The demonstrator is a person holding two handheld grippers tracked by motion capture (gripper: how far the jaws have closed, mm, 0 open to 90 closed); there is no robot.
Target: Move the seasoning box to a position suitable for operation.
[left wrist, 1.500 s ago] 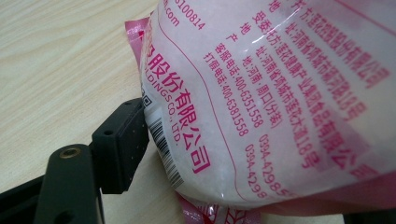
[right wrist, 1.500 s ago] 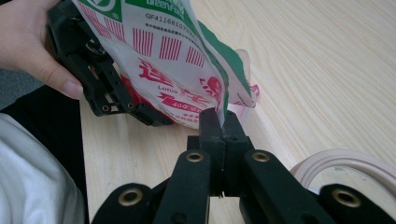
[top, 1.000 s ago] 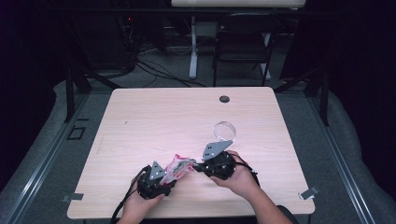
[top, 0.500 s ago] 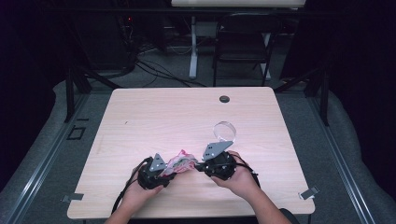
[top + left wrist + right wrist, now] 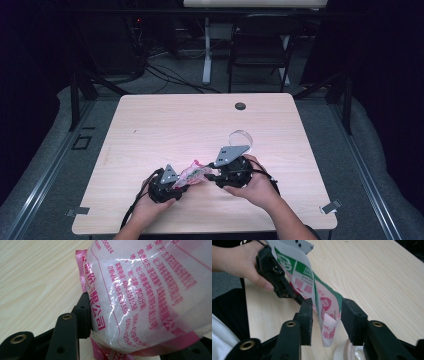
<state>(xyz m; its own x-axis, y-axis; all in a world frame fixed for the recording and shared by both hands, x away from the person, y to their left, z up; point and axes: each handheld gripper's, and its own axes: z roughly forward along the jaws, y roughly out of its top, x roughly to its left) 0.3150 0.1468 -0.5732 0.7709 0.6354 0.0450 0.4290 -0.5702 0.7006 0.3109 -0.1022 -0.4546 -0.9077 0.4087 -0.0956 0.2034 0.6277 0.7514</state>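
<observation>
Near the front edge of the table (image 5: 150,120), at the left of the high view, the left gripper (image 5: 172,186) is held in the person's left hand (image 5: 150,207), the forearm rising from the bottom edge and the tool angled up and to the right. Its jaws are clamped on the near left end of the packet (image 5: 192,172); in the left gripper view a black pad (image 5: 83,315) is seen pressed into the bulging film.

The packet is carried between the two tools, lifted off the wood, its long axis running from lower left to upper right in the high view. It is a plastic pouch with pink sealed edges. One face is clear film printed with rows of pink characters and digits over a white filling; in the right gripper view the other face is seen to carry green and red printing.

To the right, the right gripper (image 5: 212,175) is cradled in the right hand (image 5: 255,185), pointed leftward toward the other tool. Its jaws have just been opening and stand apart, the packet's far end hanging edge-on between the pads (image 5: 352,320) with a gap on each side. A roll of clear tape (image 5: 241,137) lies on the table just beyond this hand.
</observation>
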